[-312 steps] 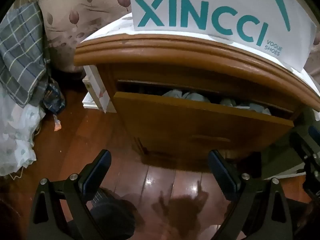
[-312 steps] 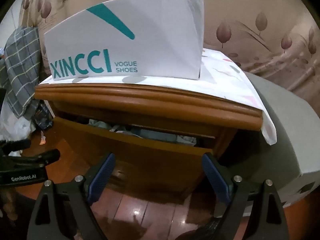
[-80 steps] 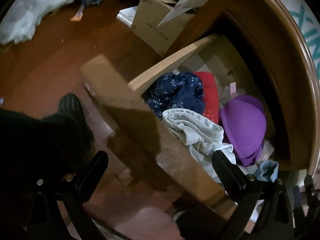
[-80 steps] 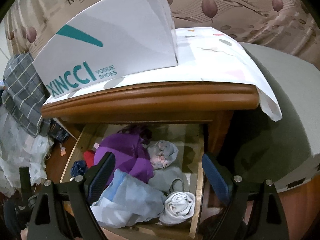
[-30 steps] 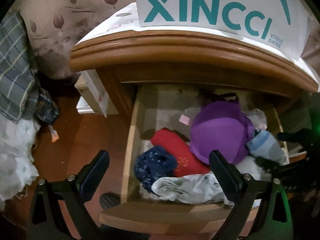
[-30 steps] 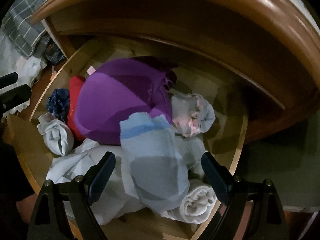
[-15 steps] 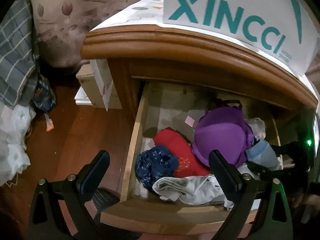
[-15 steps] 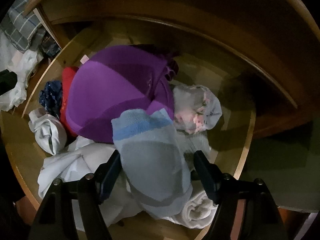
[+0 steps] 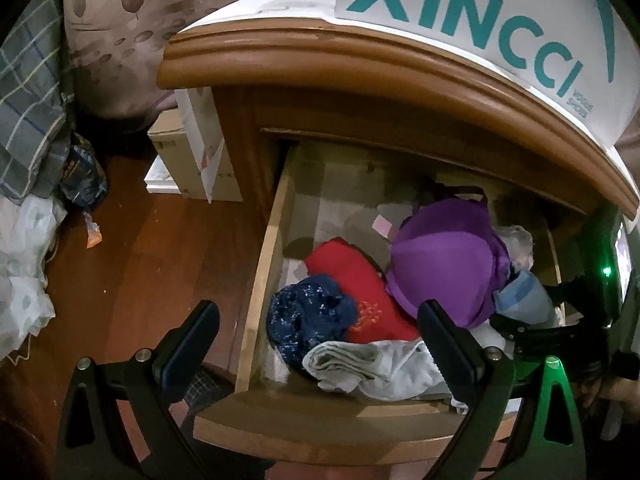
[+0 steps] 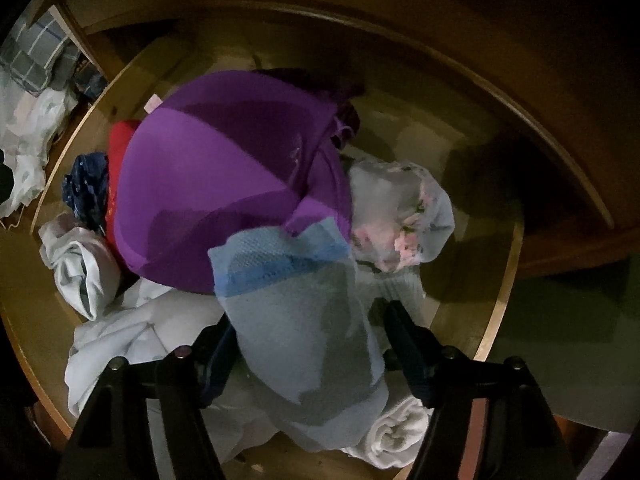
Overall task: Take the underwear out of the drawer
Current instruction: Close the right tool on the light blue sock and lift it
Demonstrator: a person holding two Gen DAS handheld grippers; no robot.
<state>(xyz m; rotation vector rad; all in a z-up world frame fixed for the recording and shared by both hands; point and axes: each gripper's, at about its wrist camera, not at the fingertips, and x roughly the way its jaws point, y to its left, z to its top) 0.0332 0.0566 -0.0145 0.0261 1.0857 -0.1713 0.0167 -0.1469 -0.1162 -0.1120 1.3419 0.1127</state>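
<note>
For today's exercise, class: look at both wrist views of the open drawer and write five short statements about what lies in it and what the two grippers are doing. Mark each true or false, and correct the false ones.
1. The drawer is pulled open. True.
2. The right gripper straddles the pale blue underwear. True; its jaws are closing around it.
3. The left gripper is clamped on the red garment. False: it hovers open above the drawer front, holding nothing.
4. The purple bra lies on the floor. False: it sits in the drawer, beside the red garment.
5. A white box printed XINCCI stands on top of the cabinet. True.
</note>
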